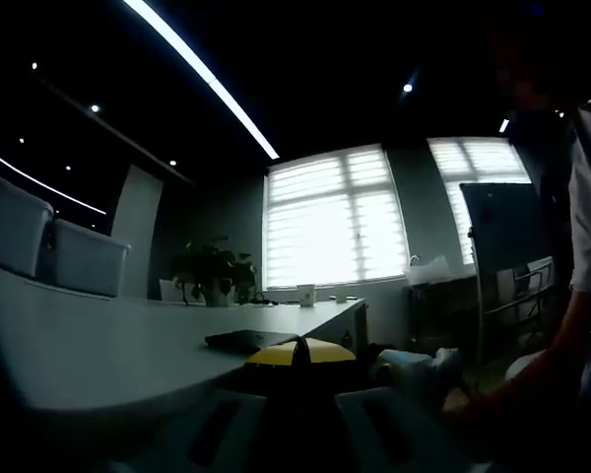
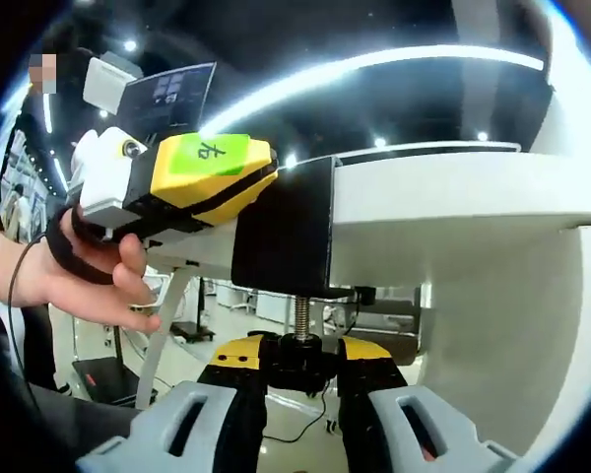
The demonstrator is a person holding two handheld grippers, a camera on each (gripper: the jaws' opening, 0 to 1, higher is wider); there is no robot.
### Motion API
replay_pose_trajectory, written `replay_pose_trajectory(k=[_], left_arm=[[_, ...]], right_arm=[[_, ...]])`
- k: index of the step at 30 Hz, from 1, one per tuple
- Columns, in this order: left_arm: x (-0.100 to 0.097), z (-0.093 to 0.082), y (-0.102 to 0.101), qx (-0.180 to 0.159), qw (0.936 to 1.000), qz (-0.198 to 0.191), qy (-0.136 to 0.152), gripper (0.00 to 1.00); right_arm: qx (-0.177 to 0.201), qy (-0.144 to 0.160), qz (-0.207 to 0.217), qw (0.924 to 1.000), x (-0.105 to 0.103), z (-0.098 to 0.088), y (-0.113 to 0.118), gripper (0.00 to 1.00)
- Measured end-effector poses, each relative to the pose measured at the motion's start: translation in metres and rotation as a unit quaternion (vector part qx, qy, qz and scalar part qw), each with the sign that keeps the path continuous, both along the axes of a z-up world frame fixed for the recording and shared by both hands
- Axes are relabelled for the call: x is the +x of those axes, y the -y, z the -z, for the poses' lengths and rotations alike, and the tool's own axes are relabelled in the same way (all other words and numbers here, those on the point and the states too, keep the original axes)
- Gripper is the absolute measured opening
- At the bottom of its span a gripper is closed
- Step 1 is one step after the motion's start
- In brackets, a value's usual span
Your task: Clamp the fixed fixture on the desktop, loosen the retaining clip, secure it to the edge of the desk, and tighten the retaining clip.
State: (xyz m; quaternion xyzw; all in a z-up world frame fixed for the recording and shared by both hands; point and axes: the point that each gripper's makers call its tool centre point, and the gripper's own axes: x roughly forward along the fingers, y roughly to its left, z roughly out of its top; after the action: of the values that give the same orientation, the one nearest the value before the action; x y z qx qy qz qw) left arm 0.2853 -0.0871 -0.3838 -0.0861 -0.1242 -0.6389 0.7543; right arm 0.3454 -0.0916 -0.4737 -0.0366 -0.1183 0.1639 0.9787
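In the right gripper view the white desk (image 2: 453, 197) runs from centre to right, its edge facing the camera, with open floor space beneath it. A black clamp (image 2: 281, 227) sits over the desk edge; a threaded screw (image 2: 301, 313) drops from its underside to a black knob (image 2: 297, 347). The right gripper (image 2: 297, 370) is closed on the knob, its jaws pressed against either side, directly below the clamp. The left gripper (image 2: 177, 182), yellow and black with a green label, is held in a hand (image 2: 89, 276) and meets the clamp's left side.

In the left gripper view the left gripper (image 1: 297, 360) lies level with the desktop (image 1: 98, 345) at its near edge. Whether its jaws grip cannot be determined. A dark flat item (image 1: 248, 340) lies on the desktop just beyond the jaws. A plant (image 1: 215, 271) and a cup (image 1: 305, 294) stand at the far end, well clear.
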Motion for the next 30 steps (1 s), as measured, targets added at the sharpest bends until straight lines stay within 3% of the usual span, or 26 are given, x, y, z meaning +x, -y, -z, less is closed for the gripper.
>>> replay_pose_trajectory(k=[5,9,11,17,20,27,30], left_arm=[[0.0,0.0,0.0,0.0,1.0,-0.002,0.0,0.01],[0.001,0.0,-0.001,0.0,1.0,-0.002,0.001,0.01],[0.001,0.0,-0.001,0.0,1.0,-0.002,0.001,0.01],[0.001,0.0,-0.001,0.002,1.0,-0.003,0.001,0.01],[0.001,0.0,-0.001,0.003,1.0,-0.005,0.002,0.01],[0.001,0.0,-0.001,-0.001,1.0,-0.003,-0.002,0.01],[0.001,0.0,-0.002,-0.001,1.0,-0.002,-0.001,0.01]], right_arm=[[-0.007,-0.013,0.068,0.9976,-0.003,0.011,0.01,0.33],[0.046,-0.034,0.127,0.9903,-0.021,0.028,0.02,0.4],[0.047,-0.037,0.162,0.9849,-0.031,0.032,0.023,0.4],[0.028,-0.014,0.194,0.9806,-0.033,0.005,0.006,0.42],[0.003,-0.012,0.253,0.9673,-0.028,0.003,0.016,0.41],[0.009,-0.018,0.269,0.9629,-0.011,0.006,0.016,0.39],[0.009,-0.02,0.28,0.9597,-0.016,0.007,0.022,0.32]])
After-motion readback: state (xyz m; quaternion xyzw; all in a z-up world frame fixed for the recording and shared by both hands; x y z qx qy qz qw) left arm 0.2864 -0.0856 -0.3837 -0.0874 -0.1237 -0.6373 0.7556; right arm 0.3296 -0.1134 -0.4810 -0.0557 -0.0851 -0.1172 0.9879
